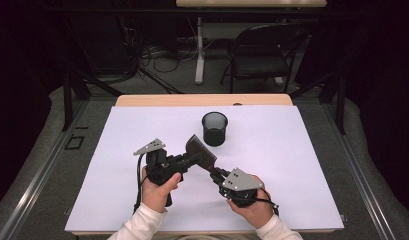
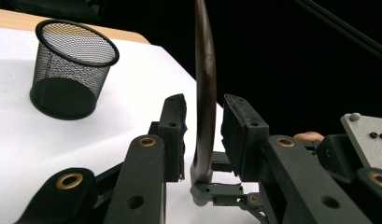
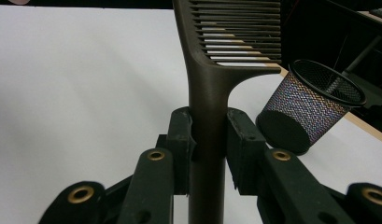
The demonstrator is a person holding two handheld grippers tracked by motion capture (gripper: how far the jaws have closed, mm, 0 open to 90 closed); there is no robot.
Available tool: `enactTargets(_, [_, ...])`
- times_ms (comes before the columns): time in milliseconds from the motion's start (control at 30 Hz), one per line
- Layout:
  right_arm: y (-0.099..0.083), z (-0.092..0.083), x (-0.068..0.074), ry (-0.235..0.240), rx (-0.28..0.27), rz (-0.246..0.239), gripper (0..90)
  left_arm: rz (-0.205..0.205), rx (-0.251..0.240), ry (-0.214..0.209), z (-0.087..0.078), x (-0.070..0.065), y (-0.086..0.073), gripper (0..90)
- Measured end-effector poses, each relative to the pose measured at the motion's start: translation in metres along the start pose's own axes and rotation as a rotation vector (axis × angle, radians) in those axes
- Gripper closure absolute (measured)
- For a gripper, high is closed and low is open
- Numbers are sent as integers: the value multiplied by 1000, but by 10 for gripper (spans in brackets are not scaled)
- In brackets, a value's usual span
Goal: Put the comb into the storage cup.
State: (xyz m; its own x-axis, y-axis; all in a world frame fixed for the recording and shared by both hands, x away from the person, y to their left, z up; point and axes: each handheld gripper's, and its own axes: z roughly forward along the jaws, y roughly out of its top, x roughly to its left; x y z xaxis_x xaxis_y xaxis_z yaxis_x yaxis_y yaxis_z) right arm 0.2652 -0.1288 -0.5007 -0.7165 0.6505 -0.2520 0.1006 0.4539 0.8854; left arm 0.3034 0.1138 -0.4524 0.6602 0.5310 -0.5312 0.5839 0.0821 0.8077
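No brand mark, label or legible writing is found on any item.

One container is present: a black wire-mesh cup (image 1: pixel 214 128) standing upright on the white table cover (image 1: pixel 117 150), toward the far edge. Its interior is seen from the high view as dark, and no contents can be made out.

A dark comb (image 1: pixel 201 152) is held above the cover, just in front of the cup and apart from it. In the right gripper view the comb handle (image 3: pixel 206 140) is clamped between the jaws of the right gripper (image 3: pixel 208 140), both pads being pressed against it, with the toothed head rising above and the mesh cup (image 3: pixel 310 109) seen to the right.

In the left gripper view the comb is presented edge-on as a thin curved strip (image 2: pixel 205 93) standing between the jaws of the left gripper (image 2: pixel 202 135). The jaws are set narrow, with a visible gap on either side of the comb, so that no pad is pressed on it. The mesh cup (image 2: pixel 72 70) is seen at upper left.
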Motion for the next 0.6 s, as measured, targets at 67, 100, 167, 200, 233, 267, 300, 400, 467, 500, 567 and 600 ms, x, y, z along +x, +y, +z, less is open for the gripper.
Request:
enactTargets(67, [0, 0, 0, 0, 0, -1, 727, 2, 0, 4, 0, 0, 0, 704])
enactTargets(100, [0, 0, 0, -1, 1, -1, 727, 2, -2, 5, 0, 0, 0, 705])
enactTargets(167, [0, 0, 0, -1, 1, -2, 727, 4, -4, 7, 0, 0, 0, 709])
enactTargets(200, [0, 0, 0, -2, 1, -1, 727, 4, -6, 8, 0, 0, -1, 711])
enactTargets(233, [0, 0, 0, -2, 1, -1, 727, 4, -8, 9, 0, 0, -1, 713])
enactTargets(267, [0, 0, 0, -2, 1, -2, 727, 5, -11, 8, 0, 0, -1, 714])
enactTargets(300, [0, 0, 0, -2, 1, -2, 727, 6, -12, 9, 0, 0, -1, 717])
enactTargets(400, [0, 0, 1, -1, 1, -5, 727, 4, -18, 11, -1, 0, 0, 727])
enactTargets(467, [0, 0, 1, 1, 5, -7, 727, 1, -19, 12, -1, 0, 0, 733])
enactTargets(500, [-1, 1, 1, 2, 4, -8, 727, -1, -22, 11, -1, 0, 0, 733])
enactTargets(567, [-1, 1, 2, 3, 4, -9, 727, 1, -28, 16, -2, 0, 0, 735])
enactTargets(600, [-1, 1, 2, 3, 5, -9, 727, 0, -30, 18, -3, 0, 1, 739])
